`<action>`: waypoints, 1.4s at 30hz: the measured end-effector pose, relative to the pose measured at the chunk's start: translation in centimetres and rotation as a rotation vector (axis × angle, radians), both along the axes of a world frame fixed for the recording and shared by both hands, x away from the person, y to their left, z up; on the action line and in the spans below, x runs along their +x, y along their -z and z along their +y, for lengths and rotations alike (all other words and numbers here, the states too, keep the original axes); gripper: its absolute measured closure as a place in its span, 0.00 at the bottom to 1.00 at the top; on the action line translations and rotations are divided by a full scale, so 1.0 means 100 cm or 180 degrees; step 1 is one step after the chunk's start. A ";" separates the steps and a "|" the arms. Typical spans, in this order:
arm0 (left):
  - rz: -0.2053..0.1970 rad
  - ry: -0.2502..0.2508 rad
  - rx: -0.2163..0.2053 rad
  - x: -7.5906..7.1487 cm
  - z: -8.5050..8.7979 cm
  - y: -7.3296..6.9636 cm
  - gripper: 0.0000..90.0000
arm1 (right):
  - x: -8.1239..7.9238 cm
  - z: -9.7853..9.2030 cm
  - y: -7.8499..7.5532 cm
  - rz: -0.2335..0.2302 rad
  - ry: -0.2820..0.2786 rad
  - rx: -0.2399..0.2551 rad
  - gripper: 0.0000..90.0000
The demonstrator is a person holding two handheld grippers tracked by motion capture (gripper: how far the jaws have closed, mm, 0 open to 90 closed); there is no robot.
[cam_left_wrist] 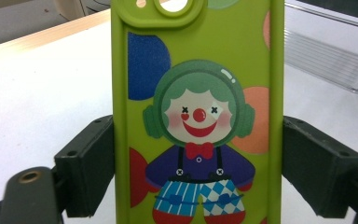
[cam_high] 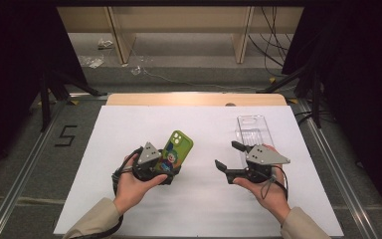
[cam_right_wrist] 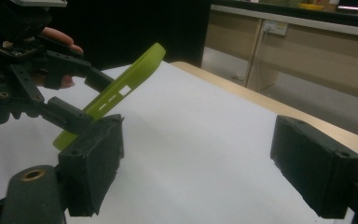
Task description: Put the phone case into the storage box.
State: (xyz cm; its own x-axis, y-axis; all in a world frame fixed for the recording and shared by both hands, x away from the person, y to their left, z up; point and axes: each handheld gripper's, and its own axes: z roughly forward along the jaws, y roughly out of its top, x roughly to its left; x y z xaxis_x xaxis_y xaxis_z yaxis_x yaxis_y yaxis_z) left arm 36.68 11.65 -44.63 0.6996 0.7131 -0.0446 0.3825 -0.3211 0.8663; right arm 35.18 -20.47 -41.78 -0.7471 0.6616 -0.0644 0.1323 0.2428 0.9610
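Note:
A green phone case (cam_high: pixel 175 150) printed with a clown is held tilted above the white mat, its camera cutout at the far end. My left gripper (cam_high: pixel 165 172) is shut on its lower part; in the left gripper view the two pads press the case (cam_left_wrist: pixel 198 112) from both long sides. The right gripper view shows the case (cam_right_wrist: pixel 121 93) edge-on, raised off the mat, with the left gripper (cam_right_wrist: pixel 81 100) on it. My right gripper (cam_high: pixel 229 155) stands open over the mat's right half, nothing between its jaws (cam_right_wrist: pixel 196 163). A clear phone case (cam_high: pixel 253 130) lies flat just beyond it.
The white mat (cam_high: pixel 199 209) covers the tabletop, with a wooden strip (cam_high: pixel 194 99) along the far edge. Black tripod legs (cam_high: pixel 49 94) stand at the far left and far right. Cables and wooden shelving are on the floor beyond.

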 end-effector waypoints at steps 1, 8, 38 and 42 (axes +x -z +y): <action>0.0003 0.0003 0.0006 0.000 -0.001 0.000 0.18 | 0.000 0.000 0.000 0.0002 -0.0001 -0.0004 0.20; -0.0009 0.0045 0.0011 -0.001 -0.007 0.001 0.18 | 0.002 0.004 0.000 0.0006 -0.0013 -0.0006 0.20; -0.0037 0.0215 0.0048 -0.007 -0.028 0.005 0.18 | 0.012 0.025 -0.002 0.0048 -0.0099 -0.0010 0.20; -0.0040 0.0245 0.0056 -0.007 -0.031 0.005 0.18 | 0.013 0.027 -0.002 0.0047 -0.0108 -0.0019 0.20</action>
State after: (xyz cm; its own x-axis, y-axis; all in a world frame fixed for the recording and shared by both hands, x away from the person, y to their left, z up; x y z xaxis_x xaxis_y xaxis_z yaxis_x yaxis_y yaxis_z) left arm 35.93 8.57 -45.17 0.7529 0.6577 -0.0234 0.3453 -0.3645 0.8648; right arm 36.53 -17.78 -41.62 -0.7699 0.6356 -0.0570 0.1379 0.2530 0.9576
